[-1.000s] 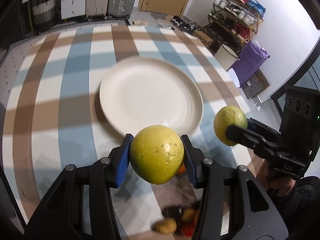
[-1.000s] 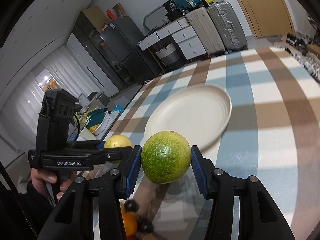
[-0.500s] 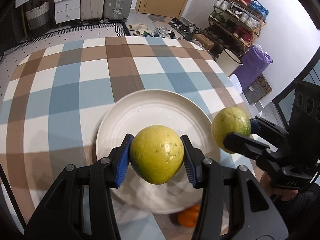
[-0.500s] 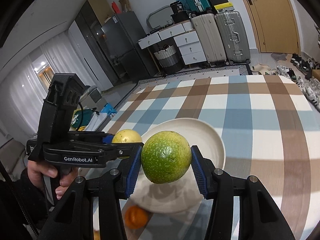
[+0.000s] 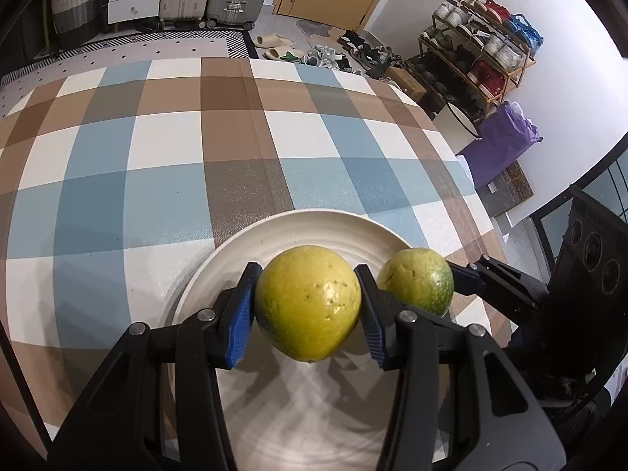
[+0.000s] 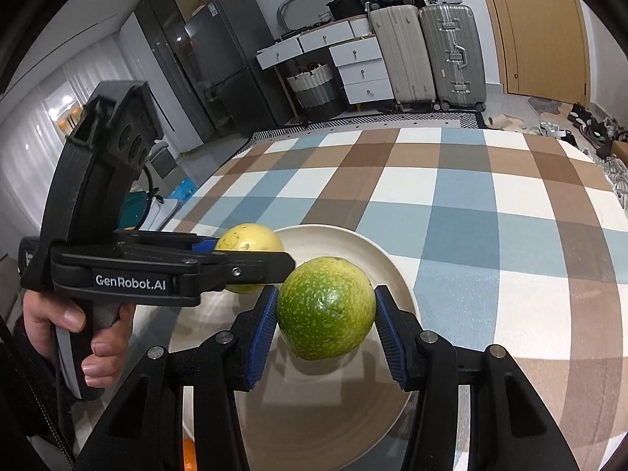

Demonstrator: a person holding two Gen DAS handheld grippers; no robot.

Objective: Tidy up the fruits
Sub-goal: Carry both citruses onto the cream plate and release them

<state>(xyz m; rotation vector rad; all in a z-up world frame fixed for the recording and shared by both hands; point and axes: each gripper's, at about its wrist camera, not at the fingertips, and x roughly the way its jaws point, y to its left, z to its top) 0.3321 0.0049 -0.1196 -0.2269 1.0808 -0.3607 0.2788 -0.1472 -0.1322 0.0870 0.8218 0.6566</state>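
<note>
Your left gripper [image 5: 308,308] is clamped on the yellow fruit [image 5: 308,302], blue pads [image 5: 240,318] pressed on both sides. Right gripper [image 6: 325,325] is clamped on the green speckled fruit [image 6: 325,308] the same way. Both fruits are held above the white plate [image 5: 274,235], not touching it; shadows fall on the plate under them. Fruits sit side by side, near each other but apart, yellow one to the left. Plate rests on the checked blue/brown/white tablecloth [image 5: 157,180]. An orange fruit [image 6: 189,453] peeks in at the plate's near edge in right wrist view, mostly hidden. Your left hand [image 6: 74,329] grips the handle.
</note>
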